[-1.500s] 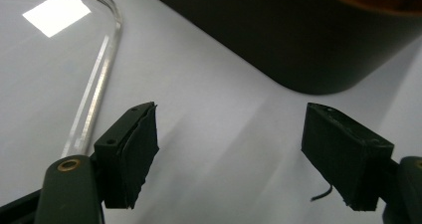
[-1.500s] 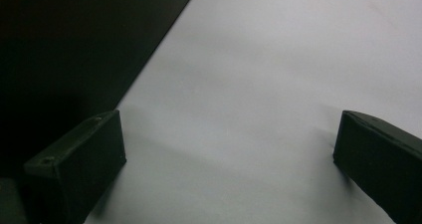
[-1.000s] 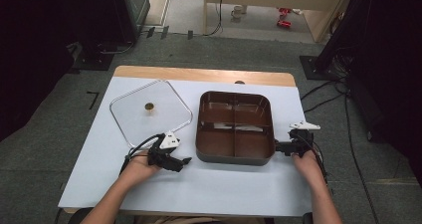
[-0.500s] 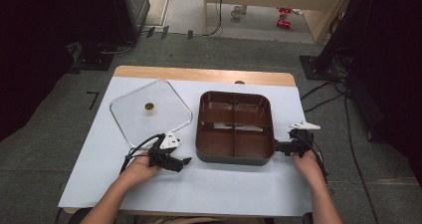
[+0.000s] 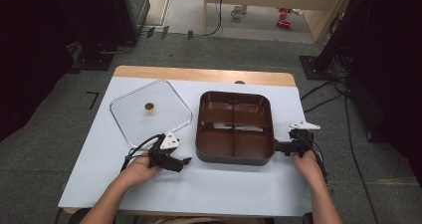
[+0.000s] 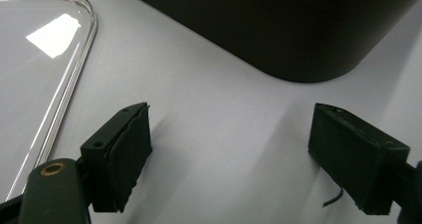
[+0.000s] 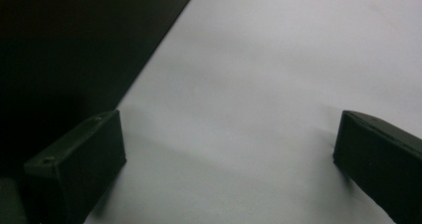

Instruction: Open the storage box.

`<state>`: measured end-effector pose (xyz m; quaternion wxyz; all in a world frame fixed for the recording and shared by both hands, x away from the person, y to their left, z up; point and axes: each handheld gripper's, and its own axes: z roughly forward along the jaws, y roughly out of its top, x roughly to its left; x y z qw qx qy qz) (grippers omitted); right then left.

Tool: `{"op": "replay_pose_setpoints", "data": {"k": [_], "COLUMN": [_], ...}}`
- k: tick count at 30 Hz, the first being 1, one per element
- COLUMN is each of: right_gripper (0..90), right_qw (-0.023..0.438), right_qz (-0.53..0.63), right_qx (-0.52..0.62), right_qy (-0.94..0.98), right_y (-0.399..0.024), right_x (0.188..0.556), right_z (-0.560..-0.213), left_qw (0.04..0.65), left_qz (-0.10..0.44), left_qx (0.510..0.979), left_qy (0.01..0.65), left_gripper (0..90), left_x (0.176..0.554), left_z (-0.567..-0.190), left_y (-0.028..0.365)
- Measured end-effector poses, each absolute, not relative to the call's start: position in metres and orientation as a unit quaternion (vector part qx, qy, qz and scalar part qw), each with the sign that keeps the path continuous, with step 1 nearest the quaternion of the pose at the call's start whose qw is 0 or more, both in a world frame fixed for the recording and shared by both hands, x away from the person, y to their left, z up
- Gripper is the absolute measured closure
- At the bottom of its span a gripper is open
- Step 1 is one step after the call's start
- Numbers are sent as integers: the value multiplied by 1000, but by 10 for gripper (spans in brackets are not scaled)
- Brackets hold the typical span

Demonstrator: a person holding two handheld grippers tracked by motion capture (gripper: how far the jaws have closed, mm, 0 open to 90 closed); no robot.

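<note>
A dark brown square tray (image 5: 234, 155) with four compartments sits mid-table. A clear square lid (image 5: 134, 119) with a small gold knob lies flat to its left. My left gripper (image 5: 185, 162) rests on the table just left of the tray's near-left corner, jaws open and empty. In the left gripper view the gripper (image 6: 229, 159) faces the tray's rounded corner (image 6: 298, 45), with the lid's edge (image 6: 74, 74) at the left. My right gripper (image 5: 276, 147) lies against the tray's right side, jaws open. In the right gripper view the gripper (image 7: 229, 169) has only bare table between its jaws, the tray wall (image 7: 74, 50) at the left.
The white table top (image 5: 224, 189) has a wooden strip (image 5: 199, 74) along its far edge. Cables trail from both grippers. Dark stands and cables crowd the floor around the table, and a wooden cabinet stands beyond.
</note>
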<state>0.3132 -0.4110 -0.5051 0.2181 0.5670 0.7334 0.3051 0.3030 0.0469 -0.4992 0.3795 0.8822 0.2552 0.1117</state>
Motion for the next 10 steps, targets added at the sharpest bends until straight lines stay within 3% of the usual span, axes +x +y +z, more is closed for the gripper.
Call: {"op": "replay_pose_setpoints", "data": {"k": [10], "right_gripper": [0], "right_qw": [219], "right_qz": [305], "right_qx": [567], "right_qy": [733], "right_y": [-411], "right_x": [313], "right_z": [-505], "left_qw": [377], "left_qz": [114], "left_qx": [881], "left_qy": [261], "left_gripper": [144], "left_x": [303], "left_z": [-499], "left_y": [47]}}
